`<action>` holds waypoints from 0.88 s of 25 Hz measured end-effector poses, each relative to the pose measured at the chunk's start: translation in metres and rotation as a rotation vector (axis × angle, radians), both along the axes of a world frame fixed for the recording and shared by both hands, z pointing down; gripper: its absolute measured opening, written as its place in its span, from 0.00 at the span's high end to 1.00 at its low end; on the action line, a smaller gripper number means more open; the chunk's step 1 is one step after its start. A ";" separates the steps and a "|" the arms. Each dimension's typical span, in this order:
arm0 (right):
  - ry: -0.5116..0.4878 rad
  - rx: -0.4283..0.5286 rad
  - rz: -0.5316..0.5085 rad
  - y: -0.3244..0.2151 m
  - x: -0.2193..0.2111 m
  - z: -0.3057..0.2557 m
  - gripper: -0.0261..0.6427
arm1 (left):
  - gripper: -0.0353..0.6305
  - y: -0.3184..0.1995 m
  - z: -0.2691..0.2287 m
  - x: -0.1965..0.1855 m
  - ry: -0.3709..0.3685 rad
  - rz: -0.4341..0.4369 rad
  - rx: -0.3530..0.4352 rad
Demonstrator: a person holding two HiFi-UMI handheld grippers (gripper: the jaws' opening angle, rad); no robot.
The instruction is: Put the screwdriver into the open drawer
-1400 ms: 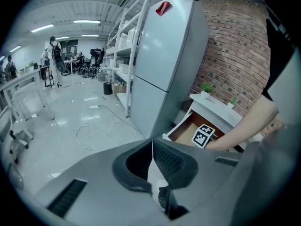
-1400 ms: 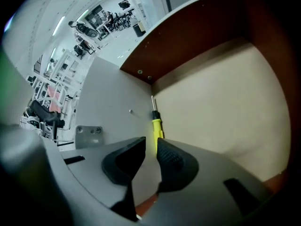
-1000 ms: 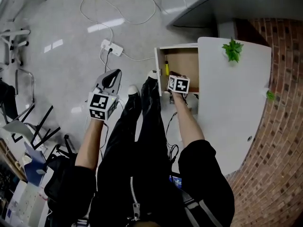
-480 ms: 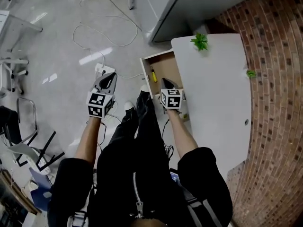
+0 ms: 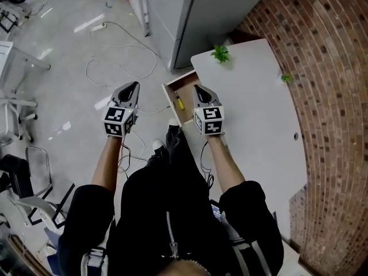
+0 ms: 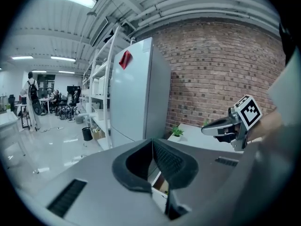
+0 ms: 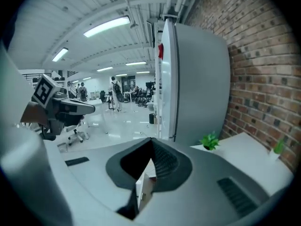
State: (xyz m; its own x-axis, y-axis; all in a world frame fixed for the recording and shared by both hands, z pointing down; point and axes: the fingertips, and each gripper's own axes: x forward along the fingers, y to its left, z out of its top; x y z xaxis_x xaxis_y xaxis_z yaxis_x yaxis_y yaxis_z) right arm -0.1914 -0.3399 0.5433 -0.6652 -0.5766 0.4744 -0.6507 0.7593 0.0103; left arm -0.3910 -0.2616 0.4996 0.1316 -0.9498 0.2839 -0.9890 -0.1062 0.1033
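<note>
The yellow-handled screwdriver [image 5: 179, 102] lies inside the open wooden drawer [image 5: 171, 97] of the white cabinet [image 5: 253, 108]. My right gripper [image 5: 196, 87] is held above the drawer's right side, shut and empty; in its own view the right gripper's jaws [image 7: 151, 139] meet at the tip. My left gripper [image 5: 134, 84] hovers over the floor left of the drawer, also shut with nothing in it, as the left gripper view [image 6: 152, 140] shows. Each gripper appears in the other's view: the right gripper [image 6: 212, 126] and the left gripper [image 7: 87, 108].
A grey fridge [image 5: 190, 10] stands behind the cabinet, with a brick wall [image 5: 322, 96] to the right. A small green plant [image 5: 219, 53] sits on the cabinet top. Cables and a power strip [image 5: 115, 68] lie on the floor, and chairs [image 5: 23, 171] stand at left.
Both grippers have risen; the right one came up out of the drawer. The screwdriver stays in the drawer. The head view now looks from higher and shows more of the room.
</note>
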 end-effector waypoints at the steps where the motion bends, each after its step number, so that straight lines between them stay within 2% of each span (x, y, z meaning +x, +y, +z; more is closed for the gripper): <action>1: -0.015 0.015 0.003 0.001 0.001 -0.011 0.95 | 0.91 0.000 -0.008 0.002 -0.007 0.004 0.014; 11: -0.113 0.167 0.021 0.002 0.008 -0.096 0.95 | 0.91 -0.004 -0.066 0.006 -0.046 0.010 0.128; 17: -0.152 0.208 0.038 0.003 0.008 -0.118 0.95 | 0.91 0.001 -0.074 0.002 -0.059 0.010 0.142; 22: -0.168 0.217 0.032 0.011 0.004 -0.119 0.95 | 0.91 0.010 -0.065 -0.004 -0.058 -0.002 0.120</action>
